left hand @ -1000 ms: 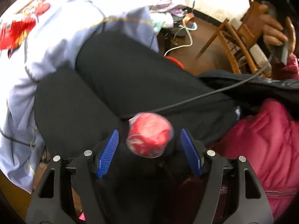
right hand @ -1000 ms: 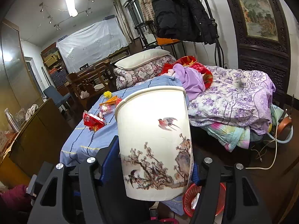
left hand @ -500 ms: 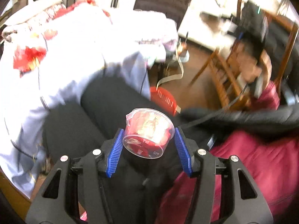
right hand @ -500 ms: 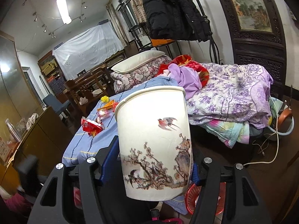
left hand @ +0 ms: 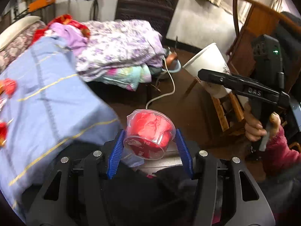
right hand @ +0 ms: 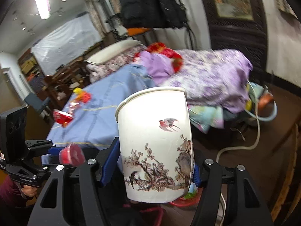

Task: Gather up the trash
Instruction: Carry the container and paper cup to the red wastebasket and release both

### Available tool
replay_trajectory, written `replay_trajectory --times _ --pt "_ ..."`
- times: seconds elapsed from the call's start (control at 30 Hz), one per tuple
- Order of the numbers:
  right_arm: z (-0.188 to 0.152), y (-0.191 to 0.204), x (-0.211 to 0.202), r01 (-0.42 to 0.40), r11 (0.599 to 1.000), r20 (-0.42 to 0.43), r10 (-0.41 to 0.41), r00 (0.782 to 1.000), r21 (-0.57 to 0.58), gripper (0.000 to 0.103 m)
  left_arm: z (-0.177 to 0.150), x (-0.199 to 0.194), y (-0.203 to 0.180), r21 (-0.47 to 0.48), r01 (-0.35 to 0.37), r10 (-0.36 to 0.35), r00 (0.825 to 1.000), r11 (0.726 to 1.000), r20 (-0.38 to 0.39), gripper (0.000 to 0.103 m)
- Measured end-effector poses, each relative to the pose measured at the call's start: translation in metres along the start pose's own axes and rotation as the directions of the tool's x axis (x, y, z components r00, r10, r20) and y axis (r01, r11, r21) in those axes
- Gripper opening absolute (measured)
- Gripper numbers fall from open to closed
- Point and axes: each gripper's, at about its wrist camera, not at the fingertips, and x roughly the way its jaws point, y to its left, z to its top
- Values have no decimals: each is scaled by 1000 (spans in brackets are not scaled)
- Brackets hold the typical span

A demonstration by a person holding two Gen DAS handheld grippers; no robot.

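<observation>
Paper cup [right hand: 154, 146] base hidden behind jaws; bedding [right hand: 207, 79] blurred.

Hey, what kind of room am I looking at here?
Most likely a lived-in bedroom or bed-sitting room in a home. A bed with a blue sheet is piled with a purple floral quilt and a pillow, and a black coat hangs behind it.

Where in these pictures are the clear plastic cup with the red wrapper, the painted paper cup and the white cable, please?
clear plastic cup [left hand: 150, 137]: left wrist view, on its see-through side wall.
painted paper cup [right hand: 156, 150]: right wrist view, on its painted side.
white cable [left hand: 170, 86]: left wrist view, on its curved stretch across the floor.
</observation>
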Motion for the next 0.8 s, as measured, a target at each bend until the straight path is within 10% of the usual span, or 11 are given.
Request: replay_trajectory --times 0.5,0.8 --pt "-53 -109 62 73 968 -156 -36 987 241 64 24 196 -9 -6 -11 8 931 1000 -364 56" --pt "-65 -122 81 76 959 -186 -25 982 272 64 23 207 -9 14 -69 69 926 998 -372 71"
